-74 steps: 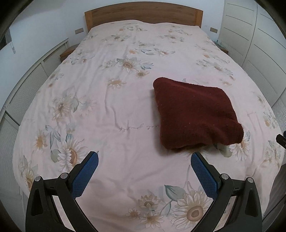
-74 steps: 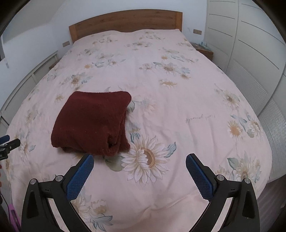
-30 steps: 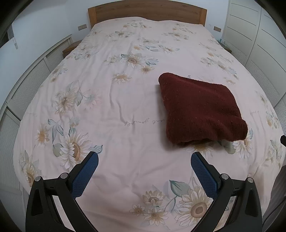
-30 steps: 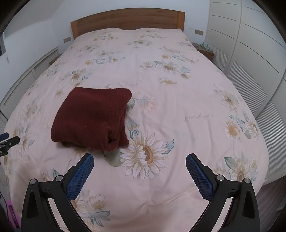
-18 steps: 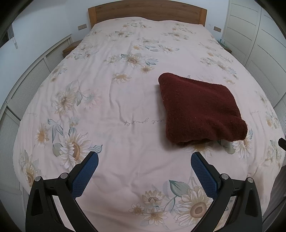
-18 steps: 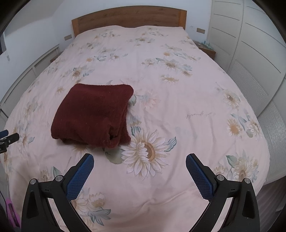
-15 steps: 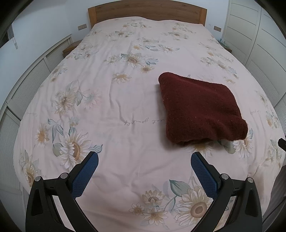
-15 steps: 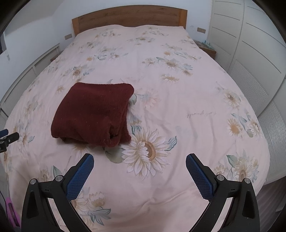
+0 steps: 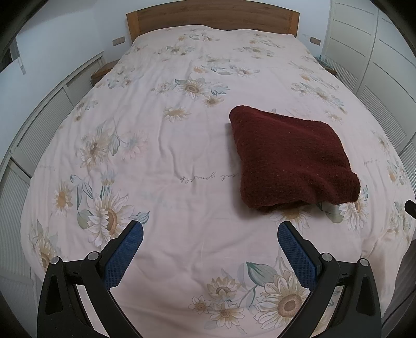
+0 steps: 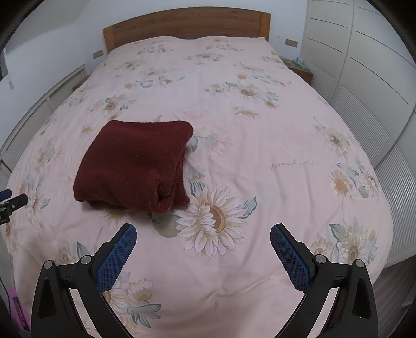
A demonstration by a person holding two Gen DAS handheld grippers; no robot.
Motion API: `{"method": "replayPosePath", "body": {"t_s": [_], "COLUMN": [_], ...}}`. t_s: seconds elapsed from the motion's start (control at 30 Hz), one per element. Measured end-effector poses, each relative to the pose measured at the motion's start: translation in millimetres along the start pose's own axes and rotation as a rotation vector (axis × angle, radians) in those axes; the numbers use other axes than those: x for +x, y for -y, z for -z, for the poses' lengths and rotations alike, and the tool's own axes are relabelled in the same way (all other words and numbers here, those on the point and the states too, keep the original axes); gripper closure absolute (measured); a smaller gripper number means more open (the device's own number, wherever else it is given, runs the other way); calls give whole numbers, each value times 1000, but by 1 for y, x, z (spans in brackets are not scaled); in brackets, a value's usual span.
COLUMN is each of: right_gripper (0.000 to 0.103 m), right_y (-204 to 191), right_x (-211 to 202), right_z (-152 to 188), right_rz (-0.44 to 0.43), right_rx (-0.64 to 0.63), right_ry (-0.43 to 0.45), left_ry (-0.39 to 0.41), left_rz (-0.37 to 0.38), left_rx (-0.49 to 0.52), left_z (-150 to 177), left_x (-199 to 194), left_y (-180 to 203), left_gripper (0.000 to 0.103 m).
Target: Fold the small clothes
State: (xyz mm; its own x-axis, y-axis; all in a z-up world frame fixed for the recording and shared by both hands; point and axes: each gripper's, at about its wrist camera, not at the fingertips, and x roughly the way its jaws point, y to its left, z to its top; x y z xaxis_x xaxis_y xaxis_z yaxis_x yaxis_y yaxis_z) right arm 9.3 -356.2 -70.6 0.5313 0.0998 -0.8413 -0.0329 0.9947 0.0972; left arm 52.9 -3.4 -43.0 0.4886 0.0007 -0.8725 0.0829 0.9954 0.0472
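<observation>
Maroon folded garment (image 9: 291, 158) on bedspread (image 9: 169, 145), ahead of both open tongs, untouched

Both tools look alike: the left gripper (image 9: 210, 231) and right gripper (image 10: 203, 234) each have two black angular plastic arms with triangular cut-outs, silver round screw heads along the top, and blue textured pads (image 10: 115, 256) lining the inner finger faces.

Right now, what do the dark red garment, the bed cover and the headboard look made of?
Dark red garment: thick fuzzy knit or fleece, matte, with a nubby pile; the exact fibre is unclear.
Bed cover: thin woven fabric, probably cotton, matte and creased, with a sunflower print.
Headboard: wood or wood veneer with visible grain and a low sheen.
</observation>
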Motion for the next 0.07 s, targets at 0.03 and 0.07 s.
{"method": "replayPosePath", "body": {"t_s": [0.03,0.07], "right_gripper": [0,0], "right_y": [0,0], "right_x": [0,0], "right_z": [0,0], "right_rz": [1,1], "right_rx": [-1,-1], "right_ry": [0,0], "left_ry": [0,-1], "left_rz": [1,4], "left_rx": [-1,0], "left_z": [0,0], "left_x": [0,0], "left_y": [0,-1], "left_gripper": [1,1]}}
